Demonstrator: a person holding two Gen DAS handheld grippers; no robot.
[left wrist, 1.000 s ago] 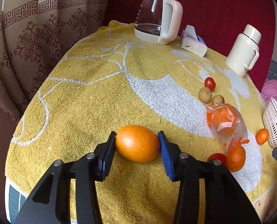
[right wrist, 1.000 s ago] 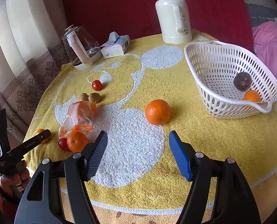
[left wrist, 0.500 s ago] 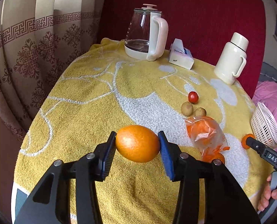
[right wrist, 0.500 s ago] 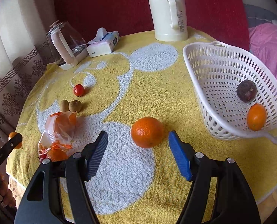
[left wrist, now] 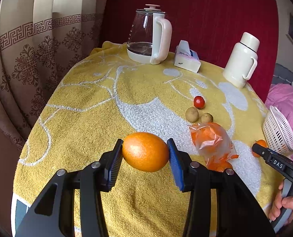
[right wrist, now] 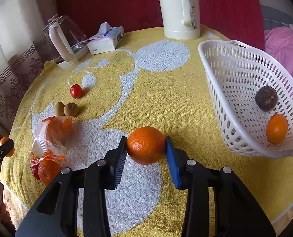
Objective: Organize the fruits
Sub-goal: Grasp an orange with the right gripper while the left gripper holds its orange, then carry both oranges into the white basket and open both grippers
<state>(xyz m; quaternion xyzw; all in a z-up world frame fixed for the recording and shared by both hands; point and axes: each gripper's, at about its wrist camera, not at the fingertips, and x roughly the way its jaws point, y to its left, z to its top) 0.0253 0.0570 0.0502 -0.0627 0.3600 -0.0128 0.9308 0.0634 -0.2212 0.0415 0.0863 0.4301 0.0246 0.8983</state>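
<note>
The left gripper grips an oval orange above the yellow towel, long axis lying crosswise from pad to pad. The right gripper, jaws just closing, clamps a round orange on the towel near the white basket.

- I see a table under a yellow towel with white patterns.
- At the far edge stand a glass kettle, a tissue pack and a cream flask.
- Mid-table lie a red fruit and two brown fruits, touching.
- Nearer me lies a plastic bag, a small orange by its near end.
- A white basket rests on the right.
</note>
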